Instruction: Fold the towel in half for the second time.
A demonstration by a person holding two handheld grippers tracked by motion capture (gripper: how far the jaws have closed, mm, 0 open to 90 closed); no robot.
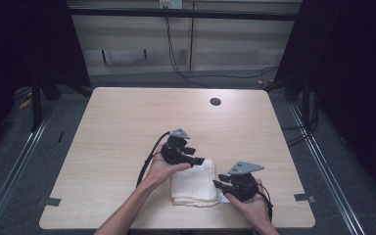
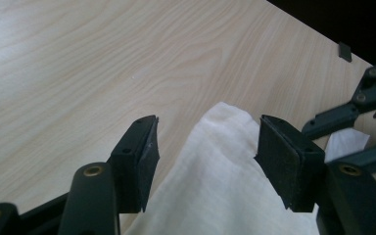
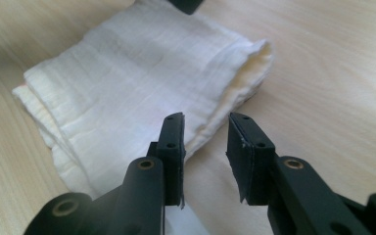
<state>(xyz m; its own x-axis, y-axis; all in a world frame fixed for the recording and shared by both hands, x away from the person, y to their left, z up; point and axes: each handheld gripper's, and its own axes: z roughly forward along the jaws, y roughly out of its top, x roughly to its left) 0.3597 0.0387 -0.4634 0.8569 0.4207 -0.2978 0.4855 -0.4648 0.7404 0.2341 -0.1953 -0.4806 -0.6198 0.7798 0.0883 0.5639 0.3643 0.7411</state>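
Note:
A folded white cloth [image 1: 193, 186] lies on the wooden table [image 1: 127, 122] near its front edge. My left gripper [image 1: 200, 160] hovers at the cloth's far end. In the left gripper view its jaws [image 2: 205, 142] stand wide apart above the cloth [image 2: 215, 166], with neither pad touching it. My right gripper [image 1: 218, 185] sits at the cloth's right edge. Its jaws [image 3: 205, 132] are narrowly parted just over the folded edge of the cloth [image 3: 137, 73], and the pads do not press on it. The right gripper's arms [image 2: 362, 103] reach in from the right in the left gripper view.
A dark round hole [image 1: 215, 101] sits in the table's far right part. Grey tape marks lie at the front left [image 1: 52, 201] and front right [image 1: 304, 198] corners. Black cables [image 1: 225, 76] trail over the floor behind the table. Bare wood stretches to the left and beyond the cloth.

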